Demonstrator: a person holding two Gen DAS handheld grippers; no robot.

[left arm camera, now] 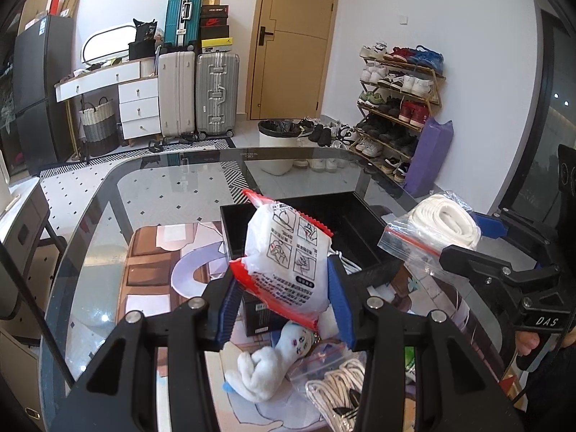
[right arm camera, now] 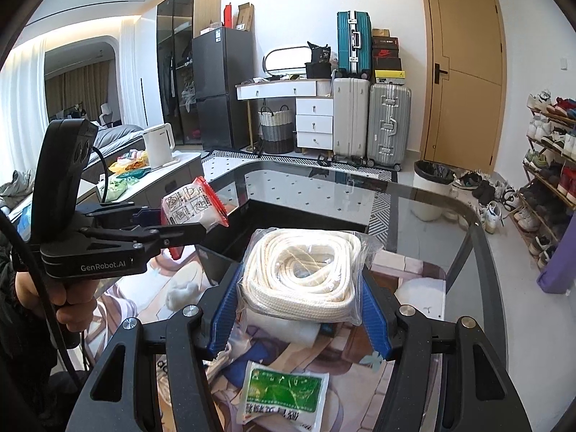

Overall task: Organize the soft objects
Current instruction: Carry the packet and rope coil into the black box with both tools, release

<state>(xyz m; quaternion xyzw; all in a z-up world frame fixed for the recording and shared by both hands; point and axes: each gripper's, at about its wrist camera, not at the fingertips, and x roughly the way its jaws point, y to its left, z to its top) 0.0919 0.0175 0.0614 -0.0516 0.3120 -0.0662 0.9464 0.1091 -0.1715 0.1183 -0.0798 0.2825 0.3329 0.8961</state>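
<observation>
The left gripper (left arm camera: 284,288) is closed on a white packet with red ends (left arm camera: 288,252), which is held up above the glass table (left arm camera: 108,194). Its 2 blue pads (left arm camera: 340,302) are pressed against both sides of the packet. The right gripper (right arm camera: 300,288) is closed on a clear bag of white rope (right arm camera: 302,270), also lifted over the table.

In the left wrist view, the printed pictures and text on the packet can be read as drawings, and below it a white plush toy (left arm camera: 273,363) and a second bag of white cord (left arm camera: 334,392) are seen lying on the printed mat (left arm camera: 151,262). A small black box (left arm camera: 259,315) is seen behind the packet, partly hidden by it. The right gripper (left arm camera: 464,248) with its bag (left arm camera: 435,230) is seen at the right side.

In the right wrist view, a green and white packet (right arm camera: 284,396) is shown lying on the mat (right arm camera: 406,273) under the rope bag, and a white cotton lump (right arm camera: 181,293) near the left. The left gripper (right arm camera: 187,226) and the hand (right arm camera: 57,295) holding it are seen from the side.

A black tray (left arm camera: 345,223) stands on the table behind both held things; its front part is covered by them. In the right wrist view its inside (right arm camera: 298,217) is mostly hidden by the rope bag
</observation>
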